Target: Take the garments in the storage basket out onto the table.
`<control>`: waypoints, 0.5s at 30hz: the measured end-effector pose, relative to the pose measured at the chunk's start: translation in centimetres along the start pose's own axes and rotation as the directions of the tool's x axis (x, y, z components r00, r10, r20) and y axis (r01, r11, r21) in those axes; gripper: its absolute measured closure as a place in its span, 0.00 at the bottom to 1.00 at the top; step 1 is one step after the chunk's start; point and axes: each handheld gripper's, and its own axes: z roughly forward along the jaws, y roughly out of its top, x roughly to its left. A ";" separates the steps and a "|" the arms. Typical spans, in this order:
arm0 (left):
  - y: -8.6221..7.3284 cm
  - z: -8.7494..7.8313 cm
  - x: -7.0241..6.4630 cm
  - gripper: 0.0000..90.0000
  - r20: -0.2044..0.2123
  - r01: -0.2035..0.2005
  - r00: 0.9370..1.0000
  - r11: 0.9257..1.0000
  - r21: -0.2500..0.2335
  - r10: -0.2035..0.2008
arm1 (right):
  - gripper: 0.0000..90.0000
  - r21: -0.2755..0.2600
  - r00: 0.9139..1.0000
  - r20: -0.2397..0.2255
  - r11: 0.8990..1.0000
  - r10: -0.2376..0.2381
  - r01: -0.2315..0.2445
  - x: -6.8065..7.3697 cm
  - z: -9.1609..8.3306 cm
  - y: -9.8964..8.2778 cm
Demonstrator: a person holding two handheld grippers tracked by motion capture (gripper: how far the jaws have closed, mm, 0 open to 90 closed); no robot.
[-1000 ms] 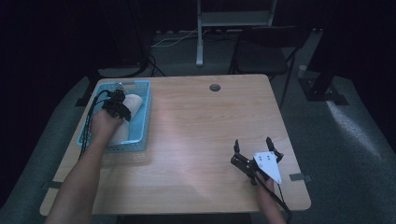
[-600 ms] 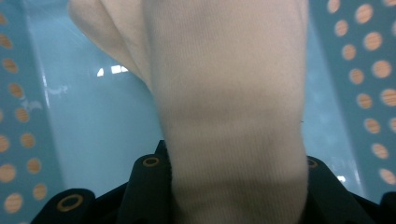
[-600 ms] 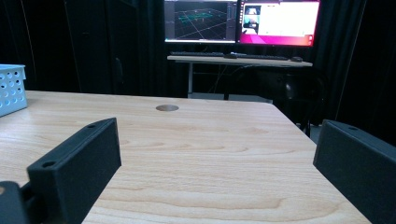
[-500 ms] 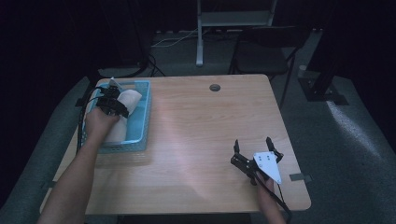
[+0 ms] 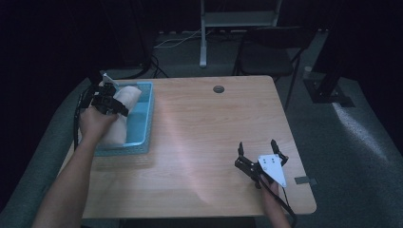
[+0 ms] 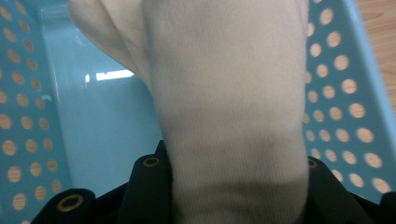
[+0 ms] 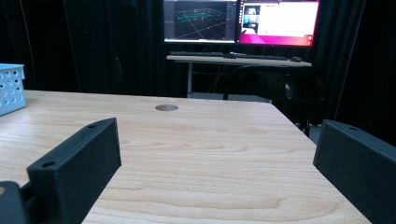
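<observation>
The white cloth (image 6: pixel 229 112) hangs over the blue perforated basket (image 5: pixel 142 118), pinched between the closed jaws of the left gripper (image 5: pixel 108 97). The right gripper (image 5: pixel 259 154) rests wide open, empty, on the wooden table (image 5: pixel 199 133); monitors (image 7: pixel 240 21) glow in the dark room.

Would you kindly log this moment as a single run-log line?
left gripper: shut on white sock, over blue basket | right gripper: open, idle near table front edge

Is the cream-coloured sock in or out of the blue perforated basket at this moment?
Partly out: the left gripper grips the cream-coloured sock, its upper end raised over the blue perforated basket, while its lower part hangs inside.
</observation>
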 end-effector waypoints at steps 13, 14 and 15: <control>0.4 -3.6 0.0 0.72 0.041 0.025 0.999 0.998 -0.055 -0.023 | 0.00 0.000 1.000 -0.001 1.000 -0.007 0.007 0.0 0.0 0.0; 0.4 -3.9 0.1 0.72 0.043 0.024 0.999 0.998 -0.065 -0.021 | 0.00 0.000 1.000 -0.002 1.000 -0.008 0.008 0.0 0.0 0.0; 0.4 -4.2 0.1 0.72 0.049 0.030 0.998 0.997 -0.067 -0.026 | 0.00 0.000 1.000 -0.002 1.000 -0.008 0.008 0.0 0.0 0.0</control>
